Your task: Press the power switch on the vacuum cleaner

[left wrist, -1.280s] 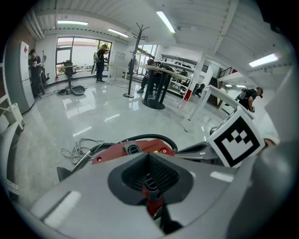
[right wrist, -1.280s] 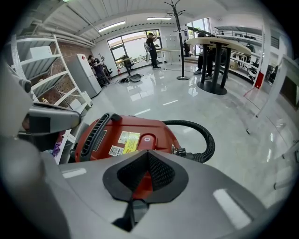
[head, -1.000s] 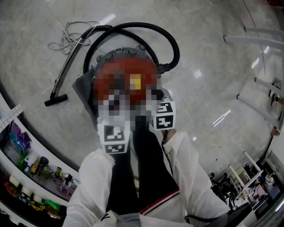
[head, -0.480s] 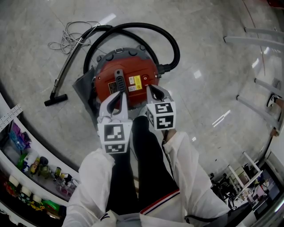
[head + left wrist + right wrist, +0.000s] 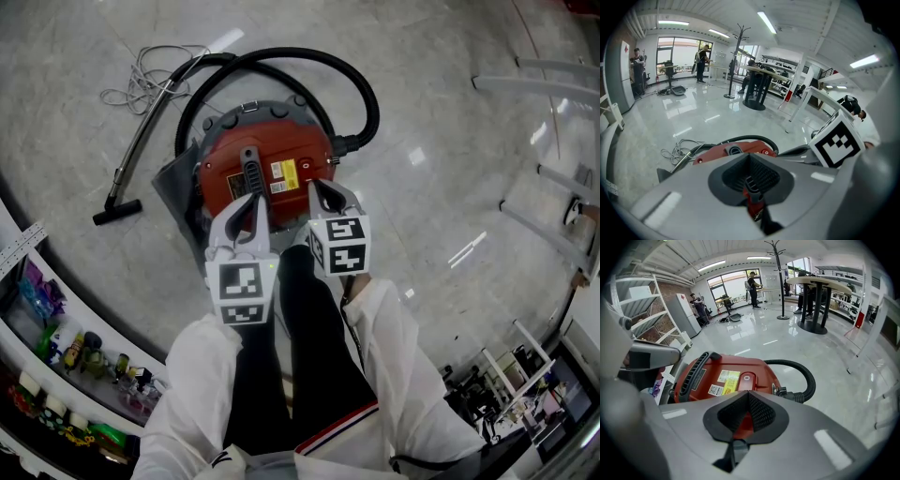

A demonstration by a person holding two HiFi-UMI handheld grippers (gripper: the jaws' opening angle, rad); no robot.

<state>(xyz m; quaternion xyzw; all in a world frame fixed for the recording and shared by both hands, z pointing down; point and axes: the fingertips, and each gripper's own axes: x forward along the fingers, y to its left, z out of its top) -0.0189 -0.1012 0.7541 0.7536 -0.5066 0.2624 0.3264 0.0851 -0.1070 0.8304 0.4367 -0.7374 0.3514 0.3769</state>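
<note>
Glossy grey floor (image 5: 441,112), with the red vacuum cleaner (image 5: 265,155) on it just ahead of my grippers. My left gripper (image 5: 750,155) has its jaws closed and empty, and my right gripper (image 5: 749,393) is the same. Right gripper view shows the power switch (image 5: 746,377) on the cleaner's top. Left gripper view catches only the cleaner's upper edge.

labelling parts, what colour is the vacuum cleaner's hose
The black ribbed hose shows clearest in the head view.

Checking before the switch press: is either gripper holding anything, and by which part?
Nothing is held. The left gripper and the right gripper are both shut and empty, poised over the red vacuum cleaner.
</note>
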